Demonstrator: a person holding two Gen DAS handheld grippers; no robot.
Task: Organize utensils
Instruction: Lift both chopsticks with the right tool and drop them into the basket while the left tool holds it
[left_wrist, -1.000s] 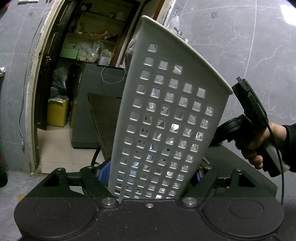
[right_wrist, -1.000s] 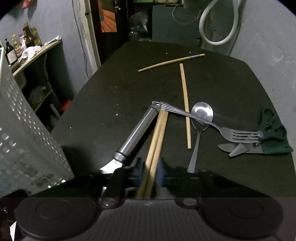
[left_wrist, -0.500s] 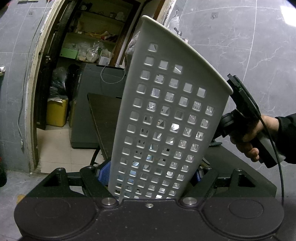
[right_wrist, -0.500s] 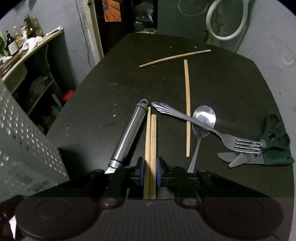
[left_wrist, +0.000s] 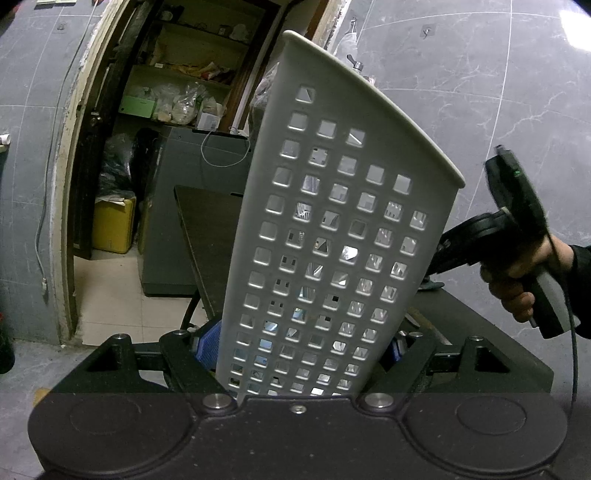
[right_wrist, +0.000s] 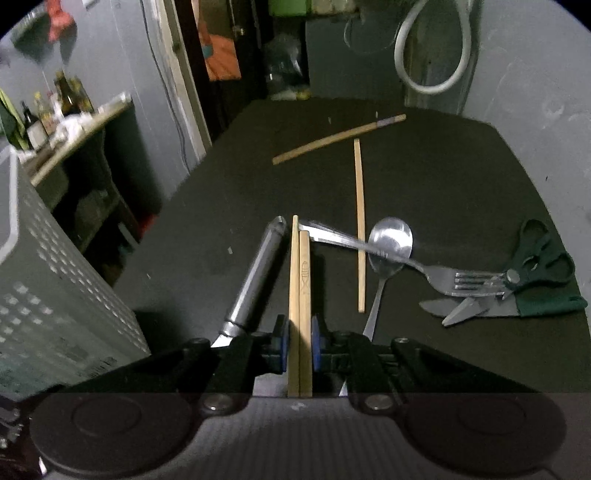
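In the left wrist view, the left gripper (left_wrist: 301, 347) is clamped on the lower part of a white holder (left_wrist: 332, 229) pierced with square holes; a blue pad shows on either side of its wall, pressed against it. The holder rises tilted straight ahead of this gripper and fills the middle of the view. To its right, beyond the holder's edge, a hand (left_wrist: 524, 280) grips the handle of the other tool above the dark table (left_wrist: 491, 332).

In the right wrist view, the same holder stands to the left of the right gripper (right_wrist: 300, 343), close beside it. Ahead and just left of the fingers lies a tool with a round metal handle (right_wrist: 255, 277), pointing away. The right gripper is closed on two chopsticks (right_wrist: 300, 280), held side by side between its blue pads and reaching forward over the table. Their far ends sit beside the handle end of a fork (right_wrist: 417, 264), which lies across a spoon (right_wrist: 388, 251) just to the gripper's right. Between them a single chopstick (right_wrist: 359, 225) lies lengthwise, and another (right_wrist: 338, 138) lies crosswise farther ahead. Farthest right, green-handled scissors (right_wrist: 524, 280) touch the fork's prongs.
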